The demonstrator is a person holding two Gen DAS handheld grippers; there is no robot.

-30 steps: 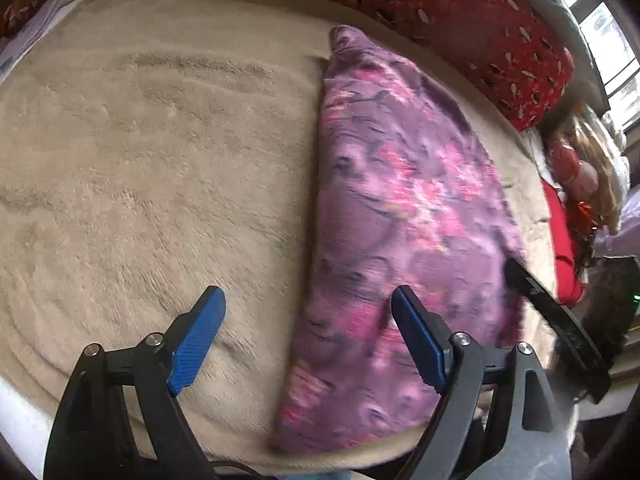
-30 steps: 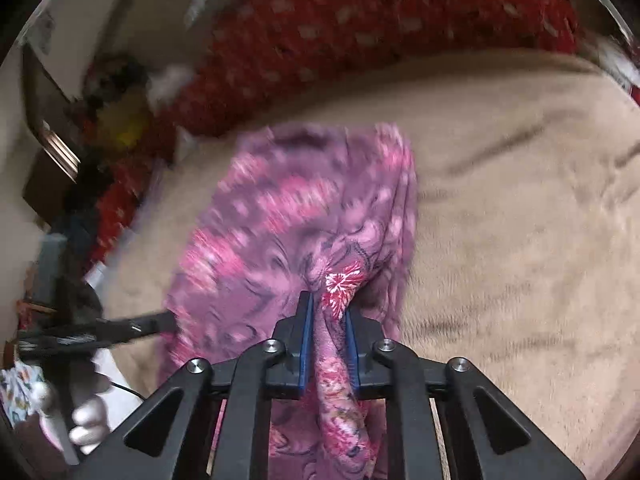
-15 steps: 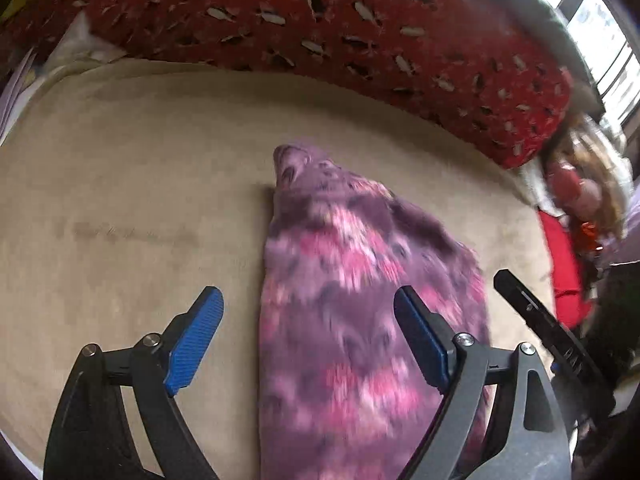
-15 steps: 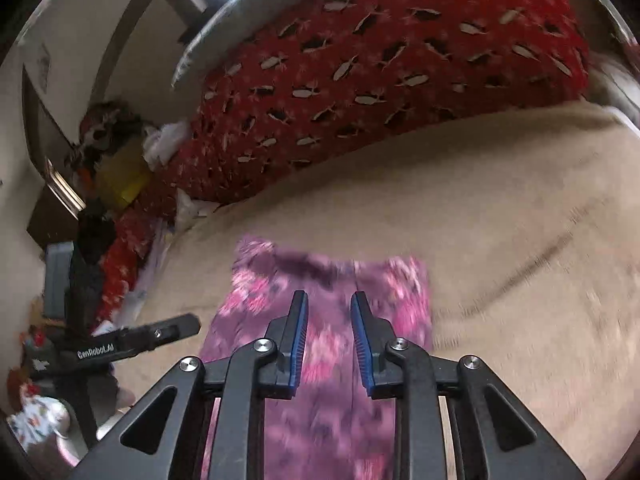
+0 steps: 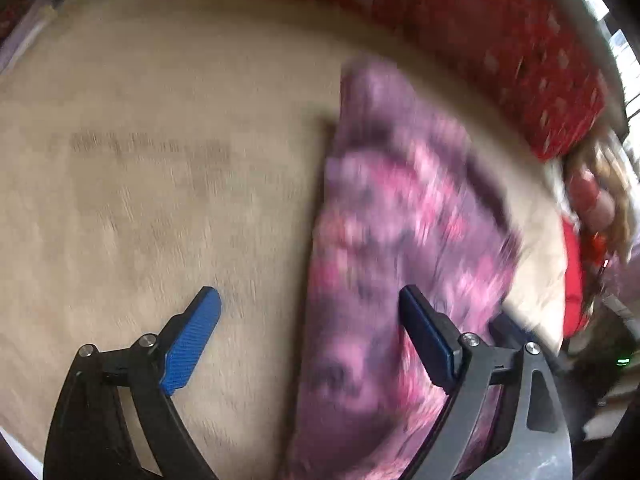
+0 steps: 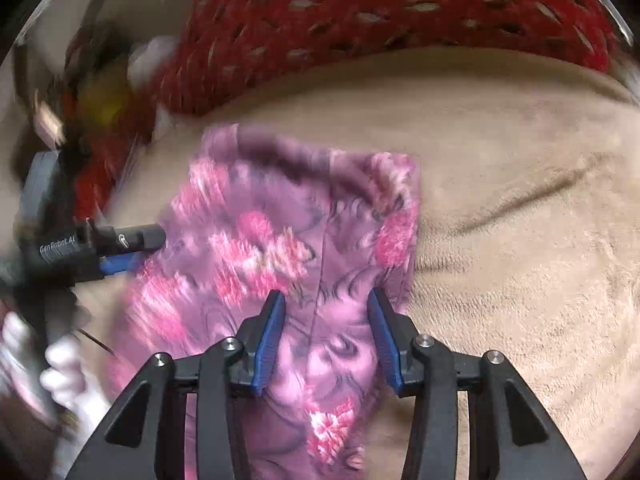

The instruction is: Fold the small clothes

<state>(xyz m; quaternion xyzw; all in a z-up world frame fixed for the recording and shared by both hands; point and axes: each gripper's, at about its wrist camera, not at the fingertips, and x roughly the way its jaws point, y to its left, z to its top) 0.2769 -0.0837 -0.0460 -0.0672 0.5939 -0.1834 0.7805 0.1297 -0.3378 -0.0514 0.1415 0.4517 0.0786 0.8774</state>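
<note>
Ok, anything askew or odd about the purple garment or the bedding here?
Nothing stands out. The purple floral garment lies folded lengthwise and fairly flat on the beige blanket, below the red patterned cushion. The right hand-held gripper is opening above it, gripping nothing. Motion blur hides fine wrinkles.

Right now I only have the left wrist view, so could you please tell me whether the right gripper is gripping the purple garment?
Observer: No. The right gripper jaws are opening, with the purple floral garment between the pads but not pressed.
Operator: Where is my left gripper from that side?
Observer: The left gripper reaches in at the garment's left edge.
Operator: Is the far end tidy?
Observer: Its far edge lies fairly straight on the beige blanket, short of the red patterned cushion.
</note>
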